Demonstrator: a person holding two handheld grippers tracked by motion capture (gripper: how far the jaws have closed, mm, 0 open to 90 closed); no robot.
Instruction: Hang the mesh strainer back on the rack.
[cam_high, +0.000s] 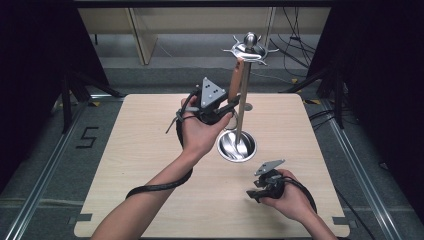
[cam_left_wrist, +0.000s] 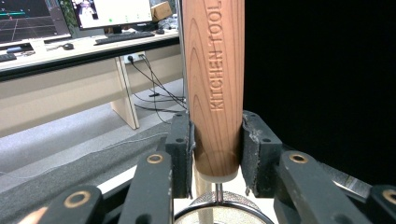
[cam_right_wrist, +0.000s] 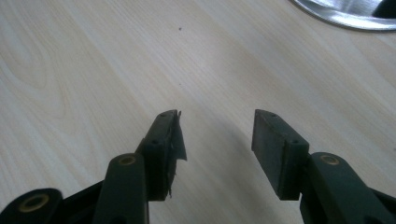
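I can't see the top of the brown wooden handle (cam_left_wrist: 215, 88); the left gripper view cuts it off. My right gripper view shows just an edge of the shiny round metal base (cam_right_wrist: 345, 13). What lies in that base looks too small to tell.

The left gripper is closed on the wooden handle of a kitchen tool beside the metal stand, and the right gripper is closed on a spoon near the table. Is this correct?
Not quite. The right gripper is open and holds nothing, above the bare table, as the right gripper view shows. The left gripper is indeed shut on the wooden handle beside the metal stand.
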